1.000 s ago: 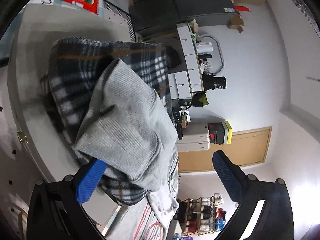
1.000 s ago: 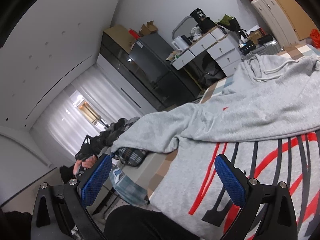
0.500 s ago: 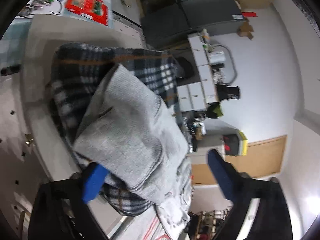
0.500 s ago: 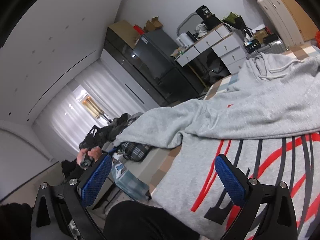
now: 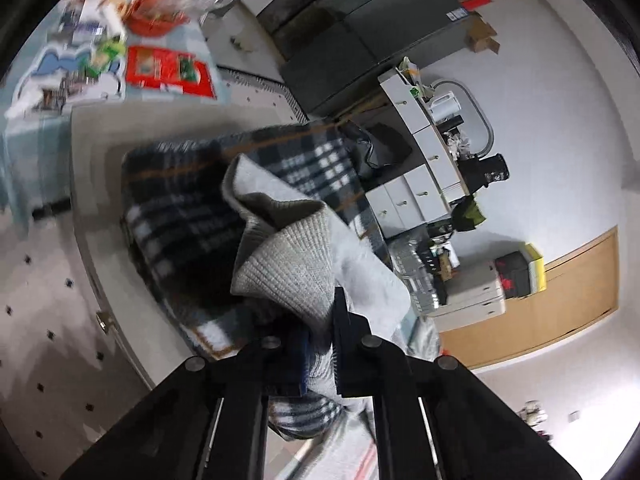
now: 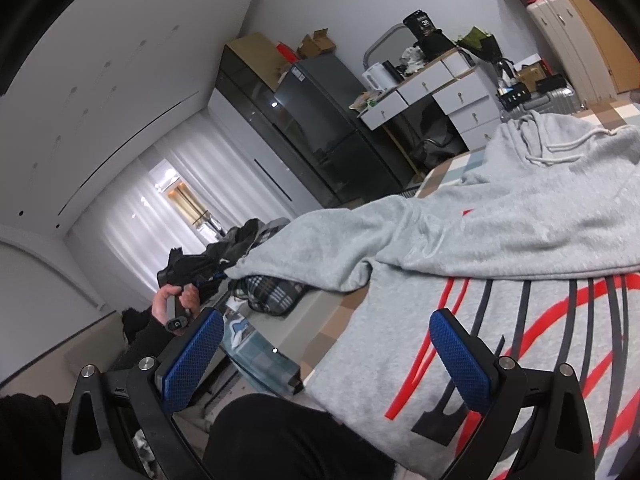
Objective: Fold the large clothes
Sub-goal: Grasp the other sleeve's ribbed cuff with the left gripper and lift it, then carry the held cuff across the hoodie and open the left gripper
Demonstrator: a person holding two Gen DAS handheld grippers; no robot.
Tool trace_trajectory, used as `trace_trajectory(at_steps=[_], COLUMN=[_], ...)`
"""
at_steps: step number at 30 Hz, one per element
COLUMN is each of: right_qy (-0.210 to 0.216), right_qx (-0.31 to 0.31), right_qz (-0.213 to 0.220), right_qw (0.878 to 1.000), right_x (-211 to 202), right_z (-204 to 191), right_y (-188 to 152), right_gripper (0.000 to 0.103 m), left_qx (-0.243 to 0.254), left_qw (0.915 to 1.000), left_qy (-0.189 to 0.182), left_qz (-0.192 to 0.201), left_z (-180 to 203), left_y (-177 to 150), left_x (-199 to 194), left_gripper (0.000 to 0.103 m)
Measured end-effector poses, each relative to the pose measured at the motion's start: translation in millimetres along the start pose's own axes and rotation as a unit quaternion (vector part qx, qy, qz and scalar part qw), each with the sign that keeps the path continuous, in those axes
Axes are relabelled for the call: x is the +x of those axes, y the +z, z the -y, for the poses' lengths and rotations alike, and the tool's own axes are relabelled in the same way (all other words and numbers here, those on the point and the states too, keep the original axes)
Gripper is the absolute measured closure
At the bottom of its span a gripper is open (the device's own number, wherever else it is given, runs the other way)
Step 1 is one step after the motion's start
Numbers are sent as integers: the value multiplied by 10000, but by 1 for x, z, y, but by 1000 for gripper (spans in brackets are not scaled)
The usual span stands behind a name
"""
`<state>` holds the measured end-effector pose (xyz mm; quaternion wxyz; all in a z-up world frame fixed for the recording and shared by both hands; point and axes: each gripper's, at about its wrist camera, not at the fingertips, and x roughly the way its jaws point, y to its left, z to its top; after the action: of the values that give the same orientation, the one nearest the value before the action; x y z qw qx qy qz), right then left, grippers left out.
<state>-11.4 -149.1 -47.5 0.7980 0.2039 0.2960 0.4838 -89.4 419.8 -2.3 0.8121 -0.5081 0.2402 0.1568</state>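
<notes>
Grey ribbed sleeve cuff (image 5: 288,268) pinched in the shut left hand-held gripper (image 5: 320,344), ready for folding inward over the hoodie (image 6: 500,216) (spread on the bed). Right hand-held gripper (image 6: 328,348) wide open, empty, above the hem.

Ribbed knit cuff (image 5: 288,264), fleecy cloth hoodie (image 6: 500,220)

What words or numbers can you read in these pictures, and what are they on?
"36": on the black tub standing on top of the white drawers; the smaller print around it is unreadable.
Fridge sticker: too small to read.
Red packet: blurred, unreadable.
Grey hoodie: only red and black stripes show, no letters that can be read.
</notes>
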Motion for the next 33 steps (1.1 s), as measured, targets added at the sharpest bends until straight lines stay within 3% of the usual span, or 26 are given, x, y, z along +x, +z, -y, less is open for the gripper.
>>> trace_trajectory(at_steps=[6, 12, 21, 26, 28, 31, 33], right_qy=[-25, -130, -501, -1100, -1332, -1789, -2494], right_qx=[-26, 65, 149, 406, 564, 1034, 1349], right_qz=[88, 189, 546, 965, 1175, 1441, 1774], right_qw=[10000, 9997, 9971, 9884, 9825, 9678, 9424], right_x=[-4, -10, -30, -56, -72, -101, -130], right_z=[0, 5, 18, 41, 54, 76, 91], right_y=[1, 5, 14, 23, 26, 29, 29], right_gripper=[0, 0, 0, 0, 0, 0, 0], left_qx=[277, 961, 2285, 3214, 3733, 4148, 4361], left_qw=[9996, 9953, 9709, 9406, 9167, 8876, 8726], left_qy=[96, -72, -718, -1042, -1234, -1353, -1380], left_qz=[55, 86, -40, -340, -709, -1473, -1715], left_z=[28, 92, 227, 311, 340, 368, 376], left_y=[8, 5, -49, -114, -152, -224, -264], left_x=[5, 17, 35, 62, 78, 113, 131], left_gripper=[99, 99, 99, 99, 99, 99, 99])
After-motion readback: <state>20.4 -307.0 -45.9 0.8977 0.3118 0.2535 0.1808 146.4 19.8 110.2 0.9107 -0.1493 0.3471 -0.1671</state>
